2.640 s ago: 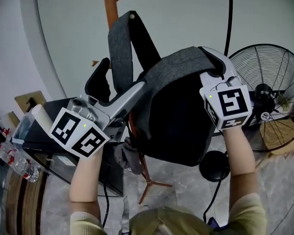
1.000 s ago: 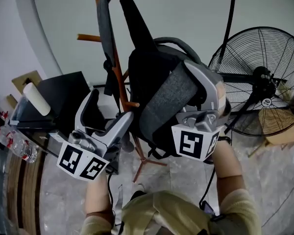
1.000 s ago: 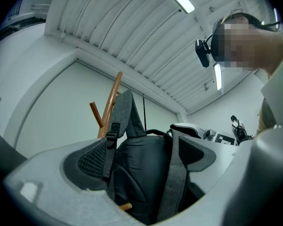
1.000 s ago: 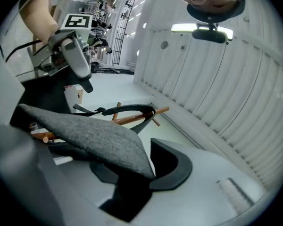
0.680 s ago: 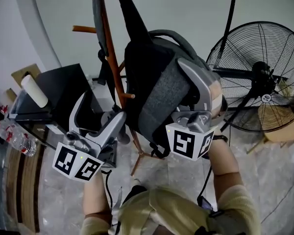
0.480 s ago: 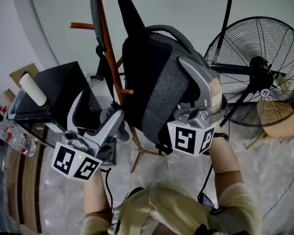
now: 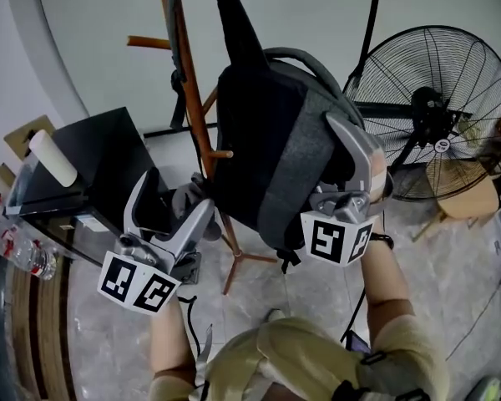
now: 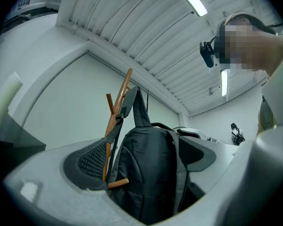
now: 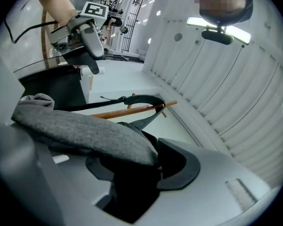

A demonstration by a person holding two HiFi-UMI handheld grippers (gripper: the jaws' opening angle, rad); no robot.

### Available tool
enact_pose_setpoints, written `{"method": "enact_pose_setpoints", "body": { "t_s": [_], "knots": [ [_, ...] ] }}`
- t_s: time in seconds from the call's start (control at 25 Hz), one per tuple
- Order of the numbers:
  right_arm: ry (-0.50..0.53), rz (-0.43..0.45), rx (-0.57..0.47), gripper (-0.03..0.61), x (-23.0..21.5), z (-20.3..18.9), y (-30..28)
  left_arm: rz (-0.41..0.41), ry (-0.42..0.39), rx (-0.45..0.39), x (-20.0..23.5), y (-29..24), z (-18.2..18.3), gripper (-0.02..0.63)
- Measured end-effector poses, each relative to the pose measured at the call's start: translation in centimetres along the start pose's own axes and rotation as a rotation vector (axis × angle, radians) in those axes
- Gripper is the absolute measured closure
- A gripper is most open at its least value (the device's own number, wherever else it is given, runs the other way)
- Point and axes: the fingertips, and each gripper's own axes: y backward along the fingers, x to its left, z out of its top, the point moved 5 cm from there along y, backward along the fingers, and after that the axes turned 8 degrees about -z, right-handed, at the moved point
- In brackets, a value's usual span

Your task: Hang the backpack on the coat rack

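Head view, from the left: a black case sits by the wall. Next to it comes our left gripper, its jaws standing wide apart with nothing between the pads, just short of the bag. The left gripper view confirms this, since the bag shows only beyond the jaws.

Next comes the coat rack, with the backpack hanging against its pole. A dark strap runs up over an upper peg, so the hook appears to carry the weight.

Further right, our right gripper has just been opening its jaws. The grey padded strap lies between them, resting on one pad with no squeeze from the other. A standing fan fills the far right.

We judge the bag to be soft and saggy, neither fragile nor slippery, and heavy enough to swing on its peg. Its fabric panels would bunch up in a pinch. We think the best holds are the thick shoulder strap or the top loop, where the padding gives the pads something firm to bite.
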Motion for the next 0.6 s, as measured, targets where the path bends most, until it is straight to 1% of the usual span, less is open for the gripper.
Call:
{"method": "enact_pose_setpoints", "body": {
  "t_s": [0.12,0.28,0.6],
  "knots": [
    [0.001,-0.005,0.019,0.372,0.2,0.3,0.9,-0.006,0.020,0.018,0.1,0.9,-0.5,0.135],
    [-0.007,0.005,0.039,0.359,-0.3,0.9,2.2,-0.024,0.029,0.017,-0.8,1.5,0.0,0.135],
    [-0.121,0.023,0.138,0.357,-0.8,0.8,5.9,-0.056,0.051,0.014,-2.9,2.9,-0.2,0.135]
  ]
}}
